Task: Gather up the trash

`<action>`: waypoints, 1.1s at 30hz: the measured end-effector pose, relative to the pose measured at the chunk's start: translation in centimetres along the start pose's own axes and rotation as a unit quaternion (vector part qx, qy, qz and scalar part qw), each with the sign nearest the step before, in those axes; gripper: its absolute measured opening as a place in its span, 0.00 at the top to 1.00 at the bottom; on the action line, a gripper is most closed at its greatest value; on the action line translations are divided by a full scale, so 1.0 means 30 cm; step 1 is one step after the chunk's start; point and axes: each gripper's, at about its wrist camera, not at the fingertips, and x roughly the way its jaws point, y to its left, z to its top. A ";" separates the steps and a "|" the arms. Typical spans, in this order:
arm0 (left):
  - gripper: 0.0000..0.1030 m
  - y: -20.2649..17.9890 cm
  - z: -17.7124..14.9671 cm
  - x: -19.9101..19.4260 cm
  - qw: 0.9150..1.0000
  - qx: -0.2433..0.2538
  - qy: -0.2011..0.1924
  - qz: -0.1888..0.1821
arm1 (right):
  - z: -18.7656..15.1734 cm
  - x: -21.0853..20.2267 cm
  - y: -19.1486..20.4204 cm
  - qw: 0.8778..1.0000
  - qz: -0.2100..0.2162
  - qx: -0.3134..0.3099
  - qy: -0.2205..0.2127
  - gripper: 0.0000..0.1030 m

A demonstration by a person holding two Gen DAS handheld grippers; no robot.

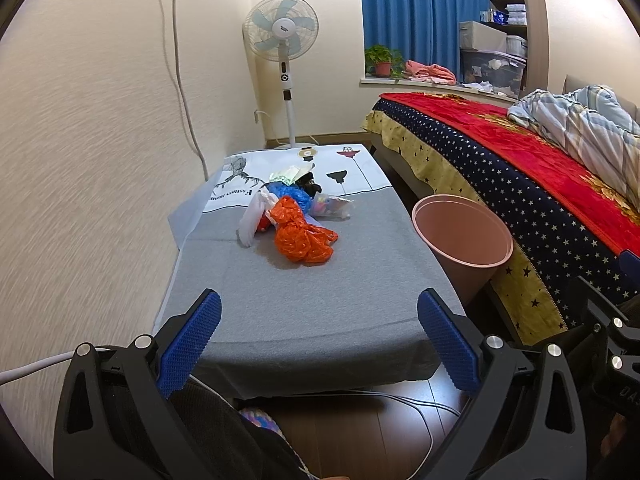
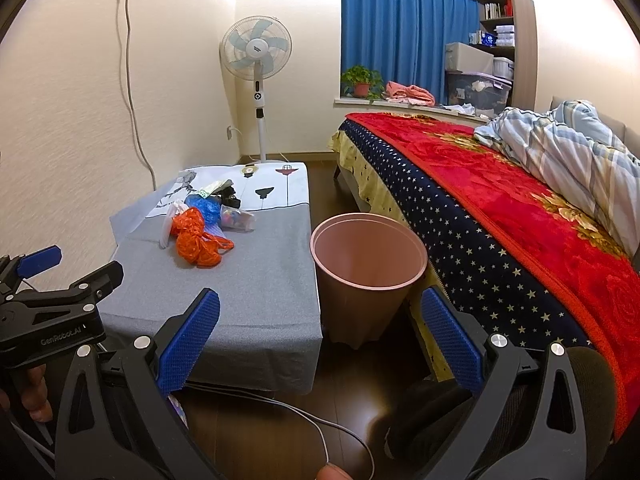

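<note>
Left tool (image 1: pixel 319 344): mine, blue pads spread wide, nothing between them; it sits over the near edge of the tabletop (image 1: pixel 304 312).

Right tool (image 2: pixel 320 344): also spread wide and holding nothing, hanging over the dark wood floor (image 2: pixel 280 432) with a thin cable (image 2: pixel 312 420) trailing below it.

Tabletop: low, covered in grey cloth with a white printed panel at the far end; directly ahead of the left tool, ahead and left of the right tool.

Pink bin (image 2: pixel 366 276): standing upright on the floor, straight ahead of the right tool, just beside the tabletop's right edge and against the bed (image 2: pixel 520 216).

Trash, mid-tabletop, well ahead of the left tool:
- orange plastic bag (image 1: pixel 302 236), crumpled, nearest item;
- white plastic bag (image 1: pixel 254 218), touching its left side;
- blue plastic bag (image 1: pixel 292 194), just behind;
- clear wrapper (image 1: pixel 332 206), to the right of the blue one;
- a dark item and pale paper scraps behind, too small to identify.

Bed: right of both tools, red floral blanket over star-print fabric.

Standing fan (image 1: pixel 282 30): beyond the tabletop, by the far wall.

Blue curtain (image 1: pixel 420 12): far right.
</note>
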 end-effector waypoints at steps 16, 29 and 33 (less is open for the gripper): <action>0.07 -0.004 -0.001 -0.001 1.000 0.001 -0.001 0.000 | -0.001 0.002 -0.009 1.000 -0.002 0.003 0.003 0.04; 0.07 -0.011 -0.005 -0.001 1.000 0.005 -0.002 0.004 | 0.000 0.006 -0.010 1.000 -0.002 0.003 0.004 0.04; 0.07 0.001 0.006 0.019 1.000 0.001 0.001 0.003 | 0.023 0.012 -0.010 1.000 -0.001 0.000 -0.012 0.04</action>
